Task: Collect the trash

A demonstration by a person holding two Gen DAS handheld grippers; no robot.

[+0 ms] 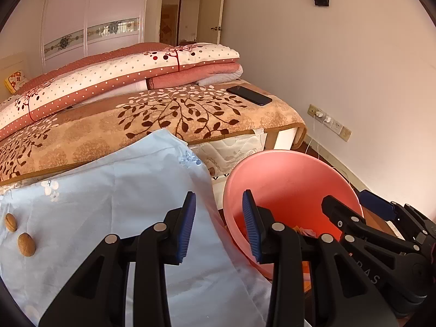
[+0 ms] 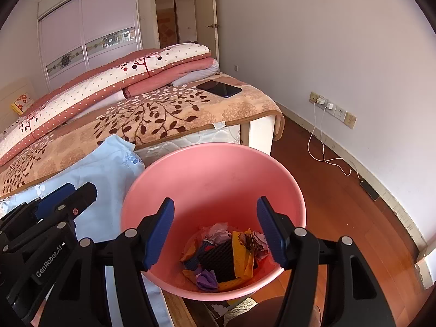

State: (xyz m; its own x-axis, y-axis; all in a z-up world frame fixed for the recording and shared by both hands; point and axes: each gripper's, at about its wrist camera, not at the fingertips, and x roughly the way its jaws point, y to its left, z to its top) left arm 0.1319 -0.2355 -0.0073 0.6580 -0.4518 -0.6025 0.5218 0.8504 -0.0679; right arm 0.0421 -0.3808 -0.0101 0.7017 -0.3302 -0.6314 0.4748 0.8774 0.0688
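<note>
A pink bin (image 2: 218, 174) stands on the floor beside the bed; it also shows in the left wrist view (image 1: 288, 179). Crumpled paper and wrappers (image 2: 226, 253) lie at its bottom. My right gripper (image 2: 215, 231) is open and empty, right above the bin's mouth. My left gripper (image 1: 219, 226) is open and empty, over the bin's left rim and the light blue cloth (image 1: 122, 190). Two brown nut shells (image 1: 19, 231) lie on that cloth at the far left.
The bed with a leaf-patterned blanket (image 2: 163, 114) and folded quilts (image 2: 109, 81) runs behind. A black phone (image 2: 219, 88) lies on the blanket's corner. White charger cables (image 2: 321, 147) trail on the wooden floor by the right wall.
</note>
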